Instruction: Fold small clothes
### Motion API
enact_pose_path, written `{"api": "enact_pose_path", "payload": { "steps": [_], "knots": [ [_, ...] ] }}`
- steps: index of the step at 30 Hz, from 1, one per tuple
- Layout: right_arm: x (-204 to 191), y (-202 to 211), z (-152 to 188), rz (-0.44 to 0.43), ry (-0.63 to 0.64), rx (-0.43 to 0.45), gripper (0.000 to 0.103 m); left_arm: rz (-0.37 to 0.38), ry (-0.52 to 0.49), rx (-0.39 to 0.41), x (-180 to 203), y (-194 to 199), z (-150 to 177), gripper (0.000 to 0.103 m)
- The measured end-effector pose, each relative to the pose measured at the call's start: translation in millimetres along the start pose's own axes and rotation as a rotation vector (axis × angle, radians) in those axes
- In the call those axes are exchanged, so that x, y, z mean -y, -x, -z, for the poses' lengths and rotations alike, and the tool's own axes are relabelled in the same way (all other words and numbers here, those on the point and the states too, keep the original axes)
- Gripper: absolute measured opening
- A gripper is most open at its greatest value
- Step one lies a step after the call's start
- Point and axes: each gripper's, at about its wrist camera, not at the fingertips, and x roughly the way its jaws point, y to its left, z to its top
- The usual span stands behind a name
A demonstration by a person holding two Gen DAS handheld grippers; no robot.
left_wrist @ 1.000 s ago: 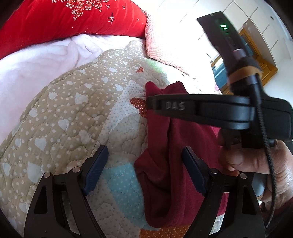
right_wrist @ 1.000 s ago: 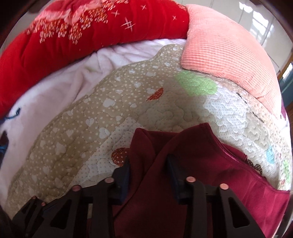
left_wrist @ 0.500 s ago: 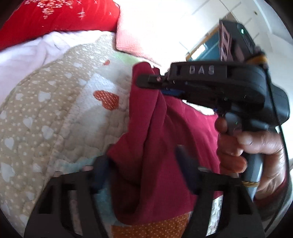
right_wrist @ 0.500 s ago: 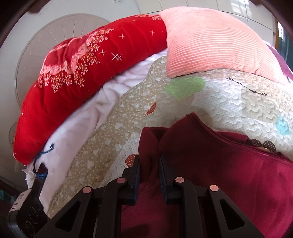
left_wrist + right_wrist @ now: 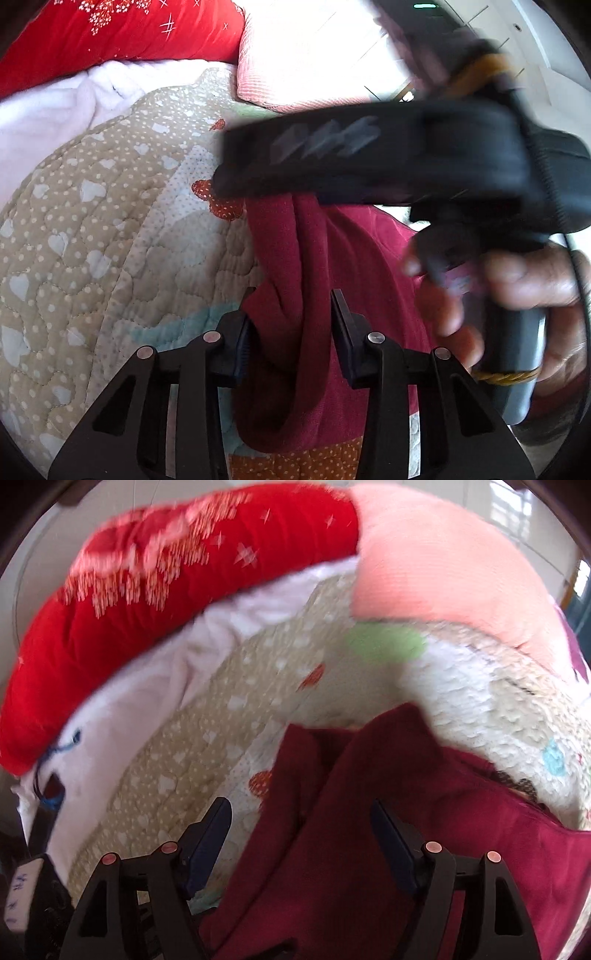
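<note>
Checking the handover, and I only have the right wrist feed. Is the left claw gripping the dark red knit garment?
Observer: Yes. The left claw is shut on a bunched fold of the dark red knit garment.
Operator: Where does my right claw sit from its side?
Observer: The right claw appears blurred above the left one, with its tip over the fold's upper end.
Operator: What's under the garment's near end?
Observer: An orange white-dotted patch of the quilted bedcover.
</note>
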Motion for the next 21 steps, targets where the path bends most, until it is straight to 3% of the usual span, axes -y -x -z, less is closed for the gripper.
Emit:
{"api": "enact_pose_path", "payload": {
  "steps": [2,4,5,6,8,11,16,21],
  "knots": [
    [-8,-19,2,0.028,0.036,-0.064,0.075,0.0,0.007,-0.004,-4,2,2,0.037],
    [-13,-23,7,0.088,0.071,-0.029,0.057,0.0,0.004,0.0,-6,4,2,0.037],
    [-11,-20,9,0.105,0.072,-0.006,0.043,-0.001,-0.002,0.003,-5,5,3,0.037],
    [-7,-15,11,0.088,0.058,0.017,0.032,-0.002,-0.011,0.006,-2,7,4,0.035],
    [6,2,17,0.028,0.025,0.064,0.023,0.005,-0.024,0.016,10,13,4,0.031],
    [25,39,29,-0.045,-0.002,0.158,0.02,0.012,-0.076,0.052,42,27,3,0.029],
    [67,104,50,-0.145,-0.077,0.26,0.018,0.034,-0.155,0.041,111,27,5,0.028],
    [121,154,80,-0.13,-0.139,0.338,0.017,0.036,-0.279,0.009,184,6,11,0.028]
  ]
}}
